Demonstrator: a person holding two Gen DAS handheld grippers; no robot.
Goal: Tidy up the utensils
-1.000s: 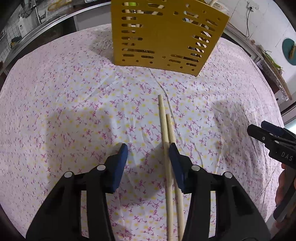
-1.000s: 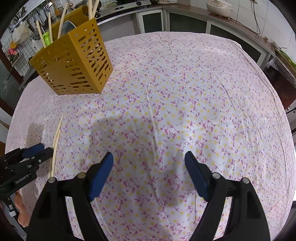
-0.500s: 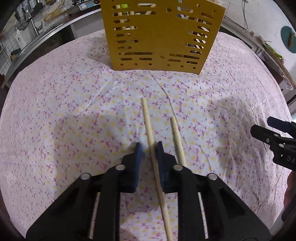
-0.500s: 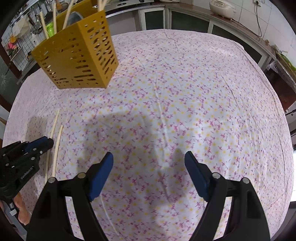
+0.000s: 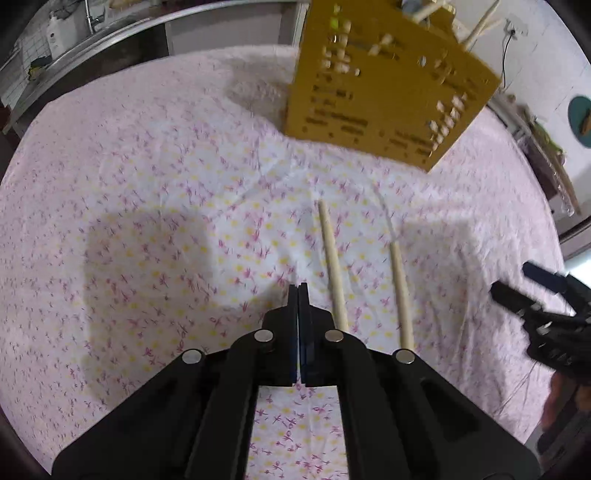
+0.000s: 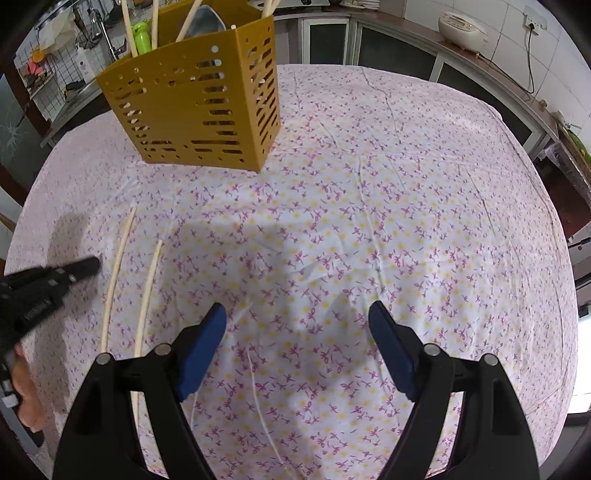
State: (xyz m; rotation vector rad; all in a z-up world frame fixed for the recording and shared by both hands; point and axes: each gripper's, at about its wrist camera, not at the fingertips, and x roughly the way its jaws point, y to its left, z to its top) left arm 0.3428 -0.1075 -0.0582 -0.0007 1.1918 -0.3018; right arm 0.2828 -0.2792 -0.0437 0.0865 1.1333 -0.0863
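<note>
Two wooden chopsticks lie side by side on the floral cloth: one just right of my left gripper, the other further right. My left gripper is shut with its pads together and nothing between them. In the right wrist view both chopsticks lie at the left, with the left gripper beside them. My right gripper is open and empty above bare cloth. A yellow slotted utensil holder stands at the back with chopsticks and utensils in it.
The table is covered by a white cloth with pink and yellow flowers. A kitchen counter with a rice cooker runs behind it. A sink area and bottles lie at the back left.
My left gripper closed fully, missing the chopstick, which now lies to its right. The two chopsticks have spread apart. The right gripper has moved closer to the holder.
</note>
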